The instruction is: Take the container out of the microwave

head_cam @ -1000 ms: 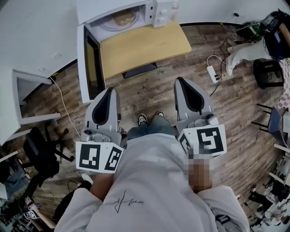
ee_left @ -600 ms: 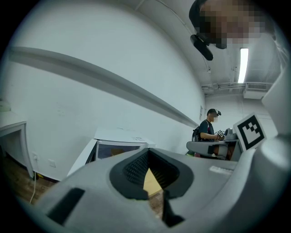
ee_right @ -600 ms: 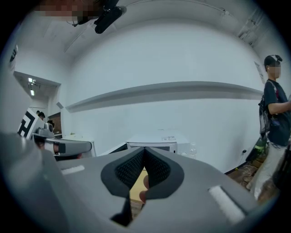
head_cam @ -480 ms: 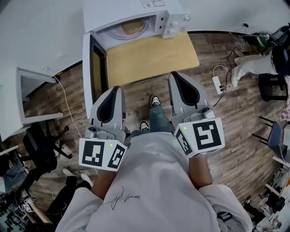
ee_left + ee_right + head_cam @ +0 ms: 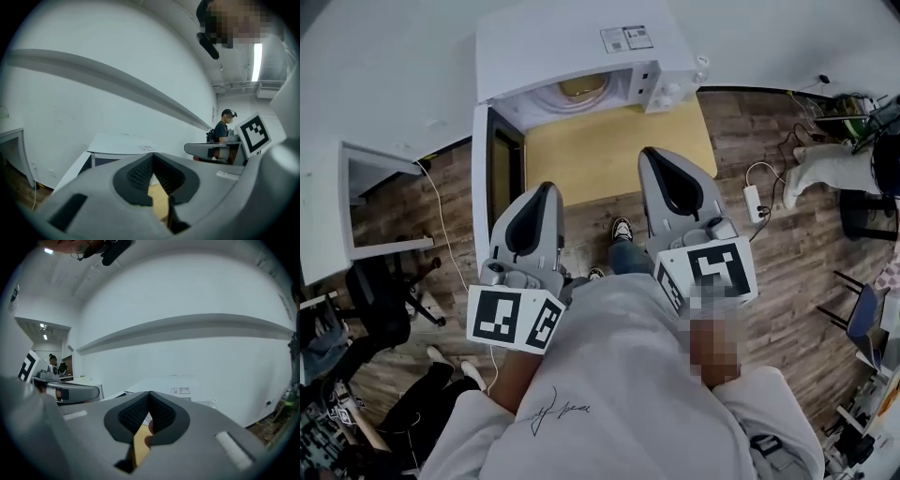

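The white microwave [image 5: 581, 42] stands at the back of a small wooden table [image 5: 600, 155], its door [image 5: 492, 173] swung open to the left. Inside, a tan round container [image 5: 579, 87] rests on the glass turntable. Both grippers are held side by side, pointing at the table. My left gripper [image 5: 546, 189] is short of the table's near edge by the open door, shut and empty. My right gripper [image 5: 652, 155] reaches over the table's front edge, also shut and empty. The left gripper view shows the microwave [image 5: 123, 142] past closed jaws; the right gripper view shows the microwave [image 5: 174, 386] likewise.
A white desk [image 5: 356, 202] stands left of the open door, with a black office chair [image 5: 380, 309] nearer me. A power strip [image 5: 752, 199] and cables lie on the wooden floor at the right. Another person [image 5: 224, 127] stands far off in the left gripper view.
Both grippers have advanced toward the microwave, still side by side and shut. The table and microwave now sit closer, with the right gripper over the table's front edge.
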